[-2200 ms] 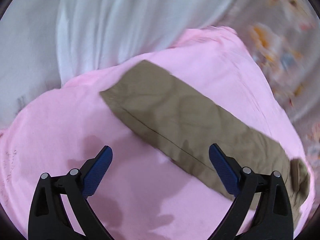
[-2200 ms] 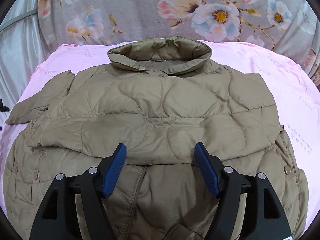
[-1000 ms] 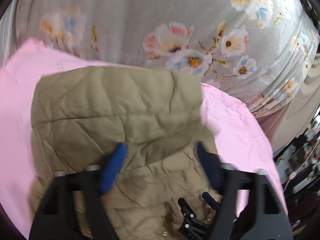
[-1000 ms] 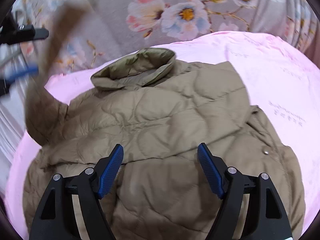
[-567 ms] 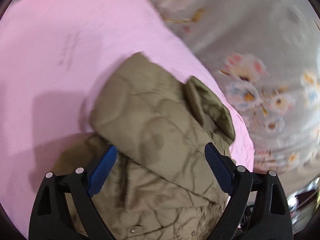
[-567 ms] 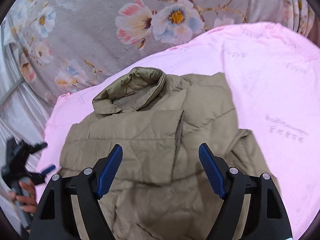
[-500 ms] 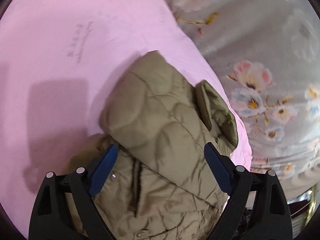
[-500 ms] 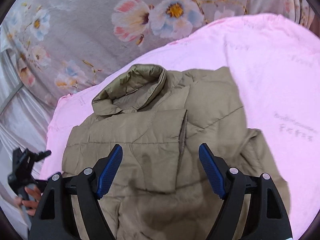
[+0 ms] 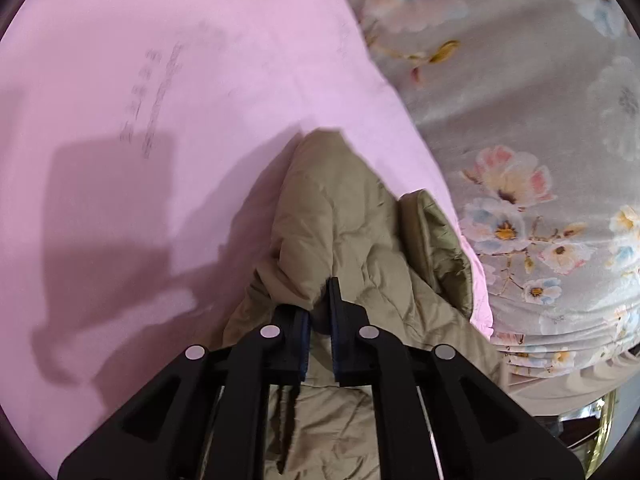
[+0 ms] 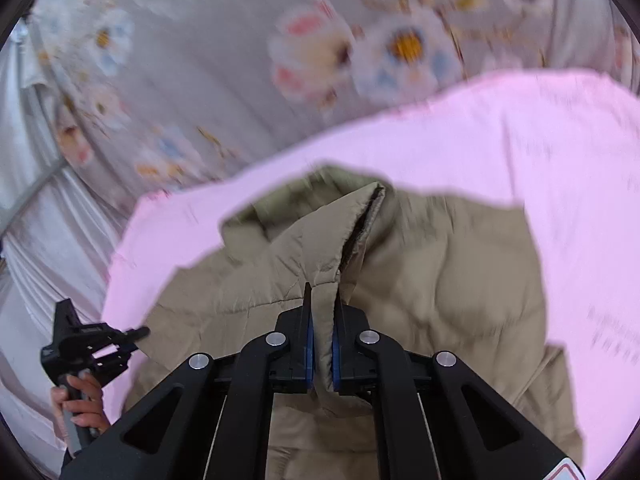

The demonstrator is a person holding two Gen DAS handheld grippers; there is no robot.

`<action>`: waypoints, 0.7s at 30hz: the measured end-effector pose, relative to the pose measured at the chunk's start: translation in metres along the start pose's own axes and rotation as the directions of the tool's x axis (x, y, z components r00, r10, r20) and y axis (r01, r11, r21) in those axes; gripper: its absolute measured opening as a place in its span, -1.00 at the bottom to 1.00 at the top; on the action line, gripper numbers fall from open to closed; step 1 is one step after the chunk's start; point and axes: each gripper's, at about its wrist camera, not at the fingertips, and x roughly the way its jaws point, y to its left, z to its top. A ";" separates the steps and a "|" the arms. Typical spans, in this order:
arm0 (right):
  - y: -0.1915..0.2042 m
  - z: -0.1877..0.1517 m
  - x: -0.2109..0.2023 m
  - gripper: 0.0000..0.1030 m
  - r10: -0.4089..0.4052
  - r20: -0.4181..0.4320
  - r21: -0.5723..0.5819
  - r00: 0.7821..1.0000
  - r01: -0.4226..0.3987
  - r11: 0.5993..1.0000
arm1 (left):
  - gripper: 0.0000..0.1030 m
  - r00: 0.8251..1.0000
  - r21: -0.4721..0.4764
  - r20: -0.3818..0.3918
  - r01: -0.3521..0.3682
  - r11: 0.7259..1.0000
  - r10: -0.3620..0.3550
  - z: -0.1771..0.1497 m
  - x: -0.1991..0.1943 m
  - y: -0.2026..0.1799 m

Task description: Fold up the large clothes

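Note:
A tan quilted jacket (image 9: 352,220) lies on a pink sheet (image 9: 120,160), sleeves folded in, collar (image 9: 436,240) at the far end. My left gripper (image 9: 319,304) has its jaws closing, and its pads pinch a raised fold at the jacket's edge. In the right wrist view the jacket (image 10: 440,272) fills the middle. The jaws of my right gripper (image 10: 322,292) are closing too, with a ridge of its fabric pressed between the pads. That view also shows the left gripper (image 10: 136,334) at the jacket's left edge, held by a hand (image 10: 80,400).
The pink sheet (image 10: 520,140) spreads wide around the jacket. Grey floral fabric (image 10: 240,60) rises behind it, and in the left wrist view the floral fabric (image 9: 520,120) is to the right. A white curtain (image 10: 32,240) hangs at the left.
Both grippers stood wide open over the jacket; now each has shut on a pinch of its fabric. The left one came down to the jacket's edge, and the right view has blurred with motion.

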 end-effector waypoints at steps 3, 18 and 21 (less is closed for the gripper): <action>0.015 0.006 -0.021 -0.91 -0.003 0.055 -0.089 0.998 0.008 0.996 | -0.90 0.996 0.119 0.070 -0.070 0.990 0.062 -0.008 -0.015 -0.023; -0.025 -0.080 0.043 -0.84 -0.174 -0.147 -0.144 0.974 0.153 0.978 | -0.91 0.863 0.417 0.319 -0.499 0.760 0.392 -0.088 0.031 -0.021; -0.032 -0.083 0.042 -0.84 -0.157 -0.155 -0.116 0.976 0.139 0.983 | -0.91 0.854 0.427 0.331 -0.515 0.744 0.401 -0.095 0.029 -0.019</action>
